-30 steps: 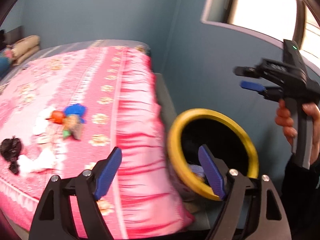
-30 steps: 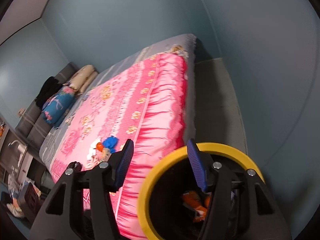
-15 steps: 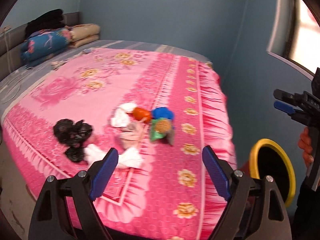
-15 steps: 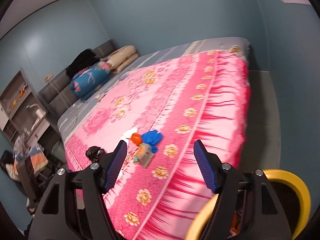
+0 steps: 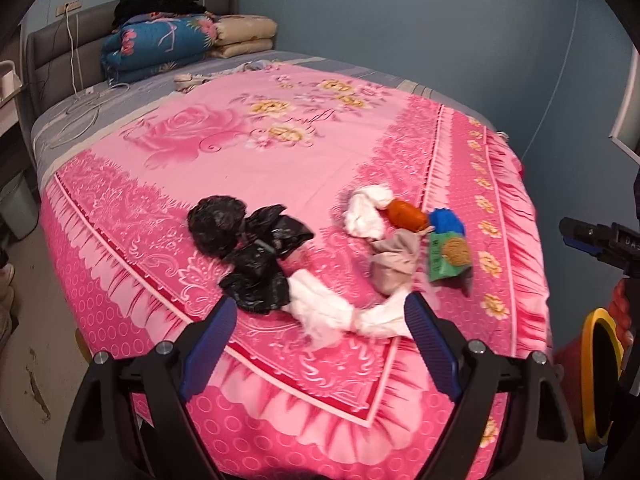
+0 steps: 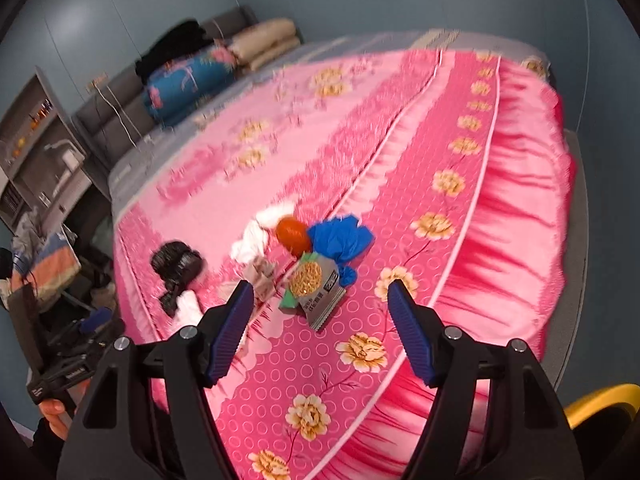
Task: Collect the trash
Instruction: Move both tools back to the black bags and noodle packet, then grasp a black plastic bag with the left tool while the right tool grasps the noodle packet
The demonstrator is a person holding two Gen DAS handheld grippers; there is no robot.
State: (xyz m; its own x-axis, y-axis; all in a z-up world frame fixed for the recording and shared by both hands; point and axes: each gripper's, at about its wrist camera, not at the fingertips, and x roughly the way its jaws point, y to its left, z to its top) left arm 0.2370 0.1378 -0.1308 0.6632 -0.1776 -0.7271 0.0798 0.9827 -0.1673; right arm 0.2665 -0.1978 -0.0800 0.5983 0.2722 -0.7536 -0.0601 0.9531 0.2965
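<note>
A pile of trash lies on the pink flowered blanket: a black plastic bag, white crumpled wraps, a beige wad, an orange piece, a blue bag and a green snack packet. My left gripper hovers open just short of the white wraps, nothing between its fingers. My right gripper is open and empty above the blanket, close in front of the snack packet and blue bag. The black bag lies to its left.
A yellow-rimmed bin stands on the floor by the bed's right side, its rim at the right wrist view's lower right. Folded quilts sit at the headboard. Shelves and clutter line the far left.
Both grippers have swung away from the yellow bin to the trash pile on the bed and come closer to it. The right jaws have spread wider.
</note>
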